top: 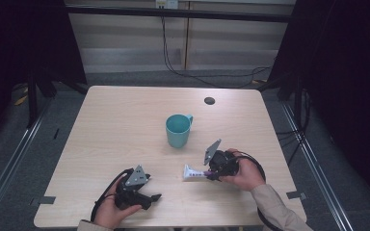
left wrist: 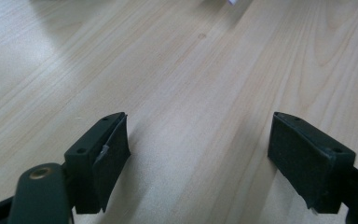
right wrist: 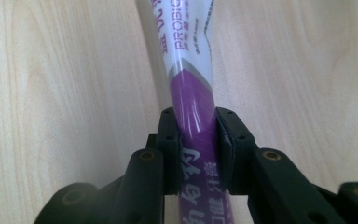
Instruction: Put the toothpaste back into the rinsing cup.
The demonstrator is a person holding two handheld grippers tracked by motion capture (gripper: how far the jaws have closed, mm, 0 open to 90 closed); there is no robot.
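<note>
A white and purple toothpaste tube (top: 193, 173) lies on the wooden table in front of a teal mug (top: 178, 130). My right gripper (top: 211, 175) is shut on the tube's purple end. In the right gripper view both pads squeeze the tube (right wrist: 193, 107), which runs up and away from the jaws, and my right gripper (right wrist: 196, 144) has no gap left beside it. My left gripper (top: 155, 197) rests near the table's front edge at the left, apart from the tube. Its jaws stand wide apart in the left gripper view, where my left gripper (left wrist: 198, 149) has only bare wood between its pads.
A round dark hole (top: 209, 100) sits in the table (top: 125, 120) near its far right corner. Cables run across the floor behind the table. Black stands flank both sides.
</note>
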